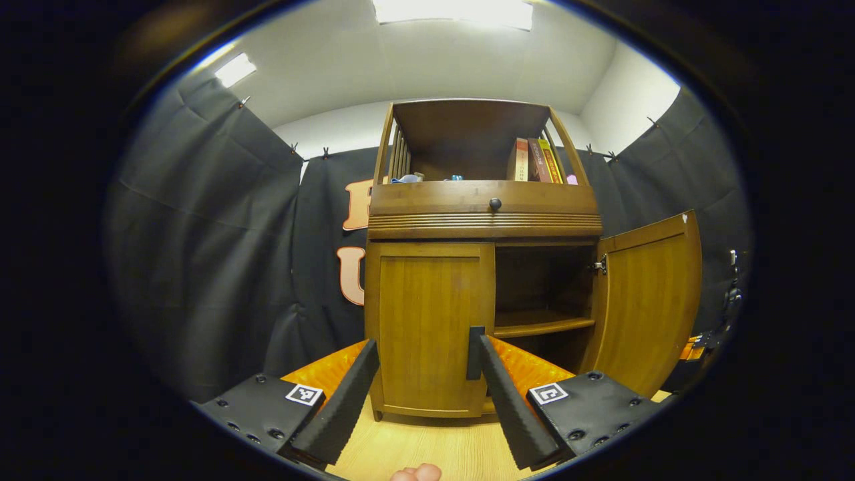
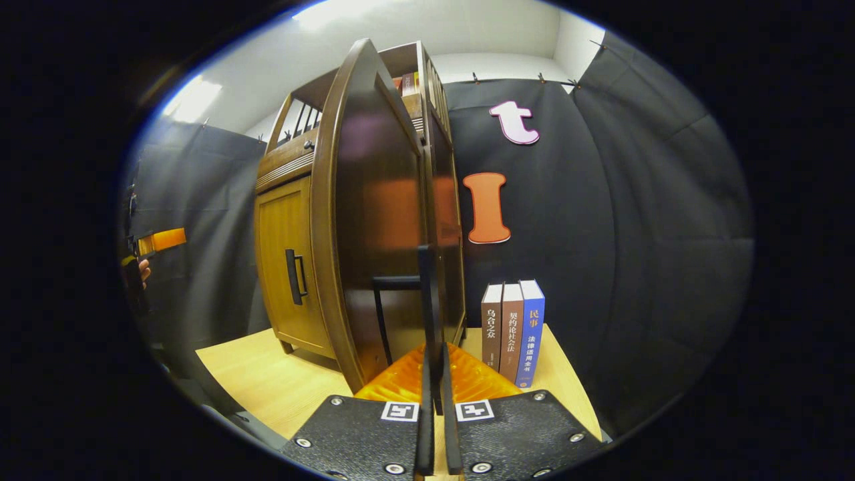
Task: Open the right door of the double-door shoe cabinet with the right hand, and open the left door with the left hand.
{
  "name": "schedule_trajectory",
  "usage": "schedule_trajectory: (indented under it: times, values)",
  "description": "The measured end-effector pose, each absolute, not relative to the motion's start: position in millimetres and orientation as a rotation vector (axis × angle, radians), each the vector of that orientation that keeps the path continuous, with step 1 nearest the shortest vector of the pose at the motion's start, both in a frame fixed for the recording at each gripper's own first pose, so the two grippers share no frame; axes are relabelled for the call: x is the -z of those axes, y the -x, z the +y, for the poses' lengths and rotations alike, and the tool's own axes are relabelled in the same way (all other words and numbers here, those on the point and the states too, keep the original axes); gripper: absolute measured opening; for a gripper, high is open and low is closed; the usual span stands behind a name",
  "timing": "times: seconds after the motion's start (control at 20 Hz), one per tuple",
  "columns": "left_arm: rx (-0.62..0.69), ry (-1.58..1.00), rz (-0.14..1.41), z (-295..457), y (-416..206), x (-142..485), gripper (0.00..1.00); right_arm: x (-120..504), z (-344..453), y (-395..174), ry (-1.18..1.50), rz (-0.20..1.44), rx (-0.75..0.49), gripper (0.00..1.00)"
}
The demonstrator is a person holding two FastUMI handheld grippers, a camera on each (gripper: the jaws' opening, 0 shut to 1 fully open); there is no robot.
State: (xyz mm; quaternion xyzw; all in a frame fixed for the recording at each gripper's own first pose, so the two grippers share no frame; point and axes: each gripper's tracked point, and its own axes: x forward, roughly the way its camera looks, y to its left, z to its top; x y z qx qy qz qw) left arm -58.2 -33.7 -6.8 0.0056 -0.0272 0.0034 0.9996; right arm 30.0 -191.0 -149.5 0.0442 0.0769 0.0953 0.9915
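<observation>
Bright ceiling panels (image 1: 453, 11) overhead, blown out to white. Even, warm light on shoe cabinet (image 1: 481, 267); open compartment interior in shadow. Glossy reflections on right door (image 2: 377, 220) in right gripper view, orange tint mirrored in it. Strong fisheye bending at edges, straight lines curved. Focus sharp at centre, softer toward rim; no motion blur.

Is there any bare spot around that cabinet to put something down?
Yes: the wooden floor before the closed left door, and the shelf behind the open right door. Crowded: the top shelf's books, and three books beside the cabinet.
</observation>
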Motion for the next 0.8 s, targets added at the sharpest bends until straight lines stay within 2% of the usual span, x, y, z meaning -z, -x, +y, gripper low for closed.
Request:
schedule_trajectory:
  times: [0.1,0.15,0.2,0.3,0.35,0.4,0.6,0.8]
  values:
    - [0.000,-0.013,-0.055,-35.3,58.7,7.6,0.96,152.7,-194.3,-17.3,-0.101,0.174,-0.187,0.06]
    - [0.003,-0.017,-0.053,-35.6,58.5,9.1,0.96,151.9,-196.9,-8.6,-0.115,0.178,-0.172,0.16]
    - [0.004,-0.019,-0.050,-35.9,56.8,11.3,0.98,148.7,-198.3,-0.1,-0.123,0.181,-0.152,0.05]
    - [0.010,-0.016,-0.048,-38.3,52.9,13.6,0.96,129.0,-207.7,19.9,-0.073,0.140,-0.080,0.04]
    - [0.012,-0.012,-0.043,-39.1,49.9,15.0,0.96,117.4,-209.6,29.1,-0.036,0.119,-0.045,0.14]
    - [0.021,-0.010,-0.036,-40.8,47.2,16.3,0.95,107.0,-212.9,38.3,-0.015,0.116,-0.013,0.03]
    - [0.042,-0.027,-0.041,-43.6,38.9,13.5,0.95,74.6,-198.7,65.0,-0.077,0.105,0.060,0.03]
    - [0.039,-0.014,-0.048,-44.5,36.4,12.8,0.96,41.8,-162.7,68.2,-0.133,0.044,0.023,0.03]
